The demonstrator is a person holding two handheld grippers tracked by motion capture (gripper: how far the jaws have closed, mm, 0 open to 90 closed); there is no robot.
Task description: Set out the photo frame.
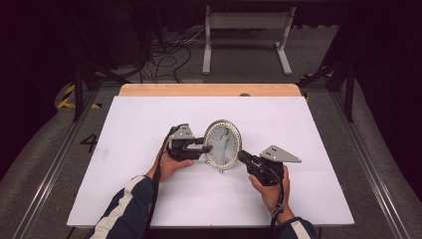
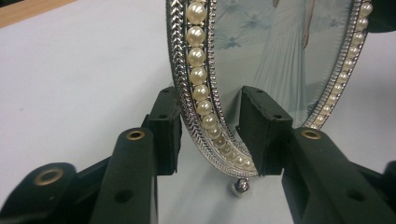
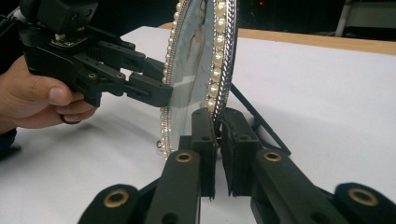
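The oval frame (image 1: 222, 144) stands upright near the middle of the counter (image 1: 298, 129), its back strut out behind it. The right gripper (image 3: 217, 116) pinches the frame's right rim. The left gripper (image 2: 210, 133) straddles the left rim, spread, with a gap showing at the pads. The frame looks already stood up; what seems left is steadying it and letting go.

I am seeing a silver oval picture frame (image 1: 222, 144) ringed with cream pearls, showing a pale blue-white photo, on a white counter (image 1: 129, 129) edged in light wood.
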